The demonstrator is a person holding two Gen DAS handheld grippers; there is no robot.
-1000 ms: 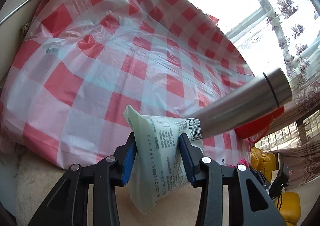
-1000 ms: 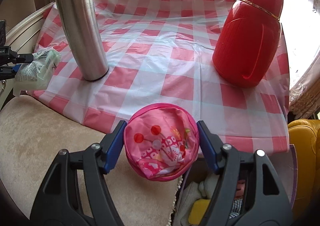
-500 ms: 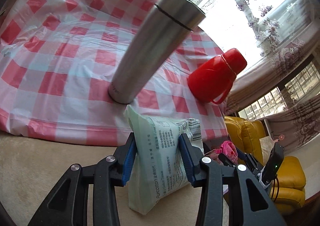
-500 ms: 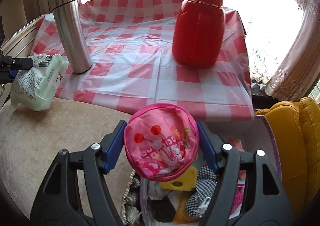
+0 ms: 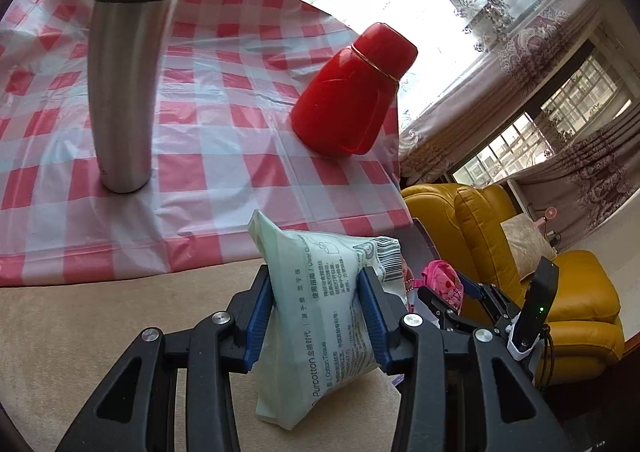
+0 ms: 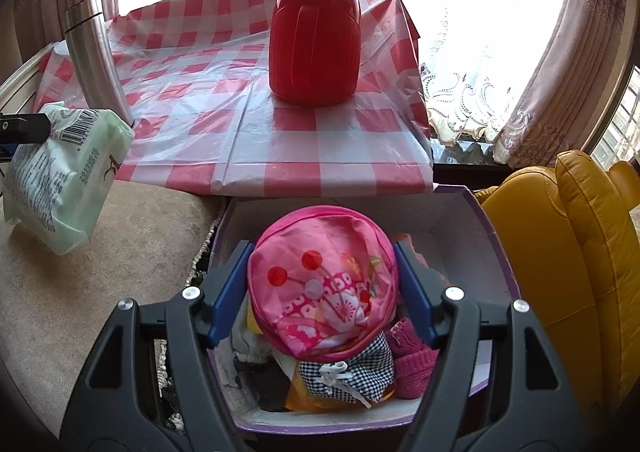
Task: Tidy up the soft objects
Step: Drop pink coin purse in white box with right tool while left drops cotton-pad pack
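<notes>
Right wrist: pouch (image 6: 322, 292) btwn tongs (image 6: 320, 294)

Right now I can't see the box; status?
Left gripper shut on tissue pack. Right gripper shut on pink pouch, over open box. Nothing blocking.

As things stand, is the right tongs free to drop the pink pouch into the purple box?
Probably yes. The right tongs grip the pink pouch directly above the open purple box; only soft items lie inside, and nothing covers it.
</notes>
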